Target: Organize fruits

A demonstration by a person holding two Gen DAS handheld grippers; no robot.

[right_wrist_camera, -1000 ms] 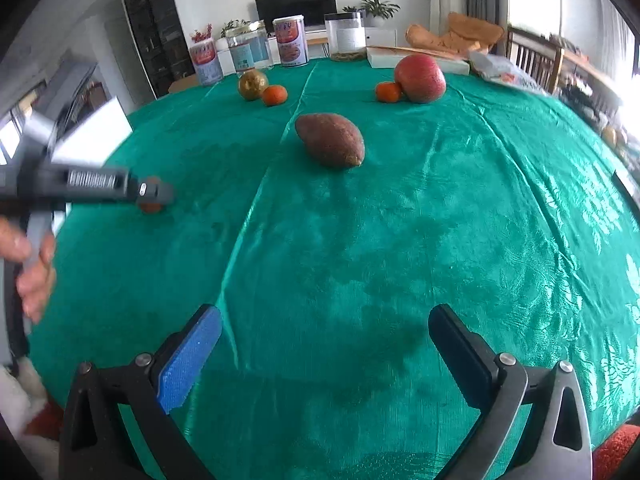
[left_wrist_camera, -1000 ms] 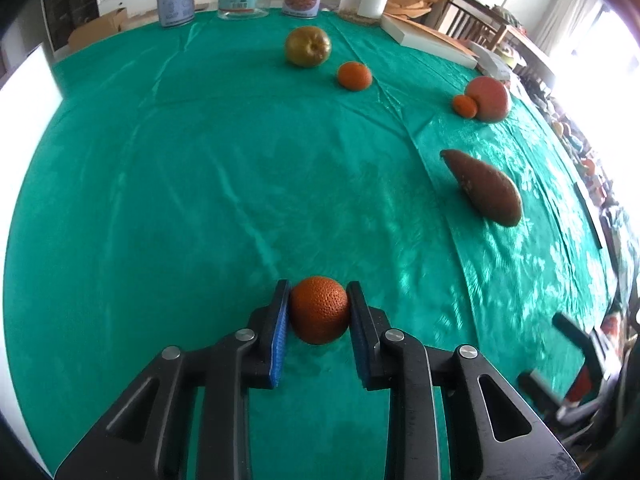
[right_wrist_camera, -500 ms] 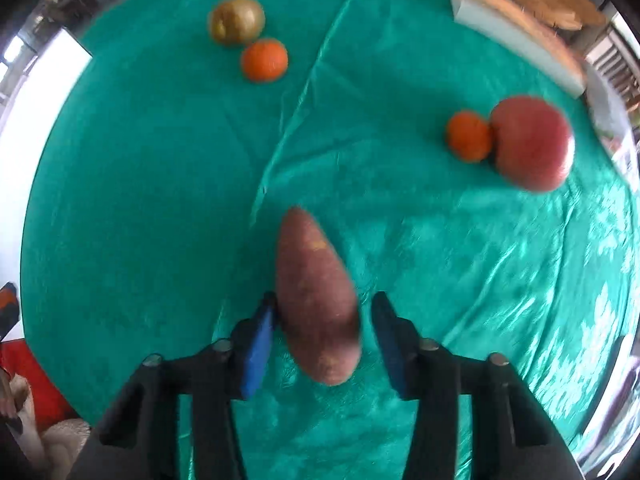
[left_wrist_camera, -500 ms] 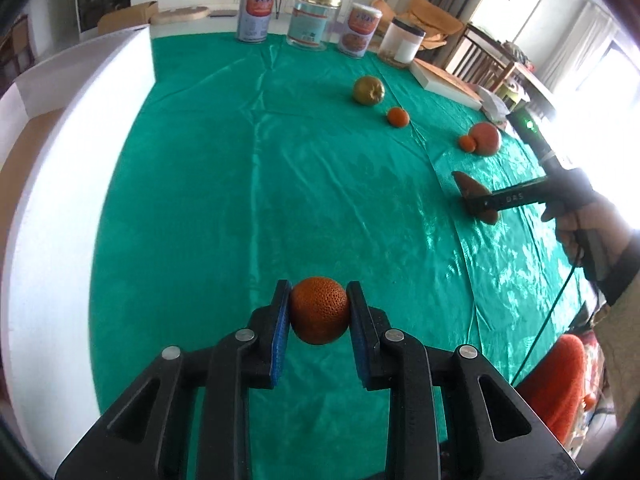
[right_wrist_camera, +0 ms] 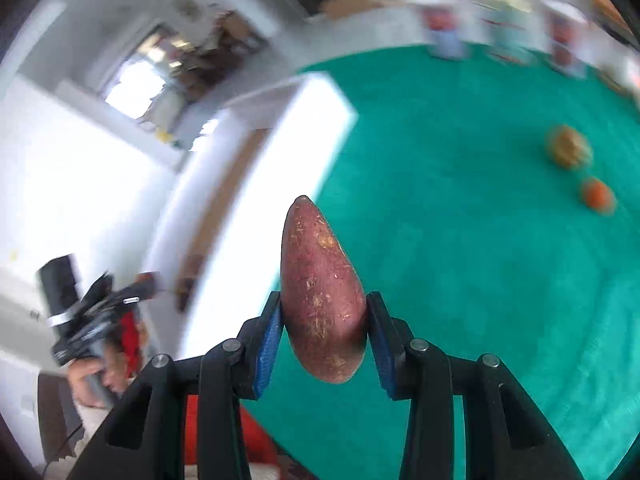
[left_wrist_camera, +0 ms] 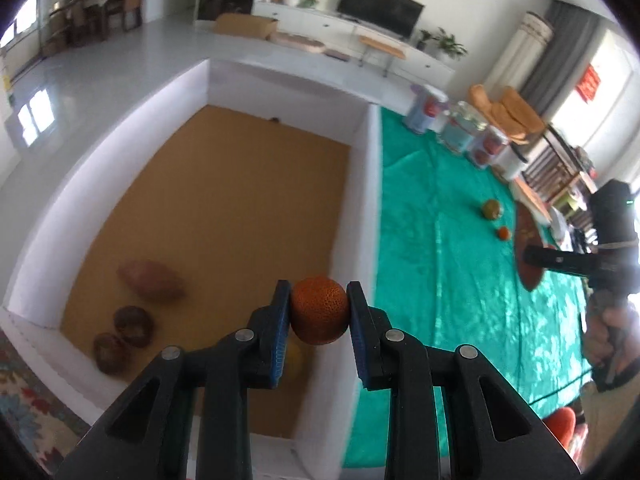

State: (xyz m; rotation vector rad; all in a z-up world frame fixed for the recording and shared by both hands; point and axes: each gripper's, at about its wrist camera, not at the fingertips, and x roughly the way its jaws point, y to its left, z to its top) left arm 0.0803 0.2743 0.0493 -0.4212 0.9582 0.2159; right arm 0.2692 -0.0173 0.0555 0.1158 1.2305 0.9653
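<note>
Left gripper point(left_wrist_camera: 318, 312) fingers clench a round orange above the white-walled box point(left_wrist_camera: 362, 184); right gripper point(right_wrist_camera: 324, 326) fingers, just closed, grasp a reddish-brown sweet potato point(right_wrist_camera: 320, 300) beside the box.

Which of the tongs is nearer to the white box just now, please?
Left. The left tongs hold an orange above the white box wall; the right tongs, gripping a sweet potato, are over the green cloth.

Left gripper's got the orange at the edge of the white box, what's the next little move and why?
Probably ease the left gripper further over the white box before opening. The orange is clamped right above the box wall, not clearly over the brown floor where a sweet potato already lies.
</note>
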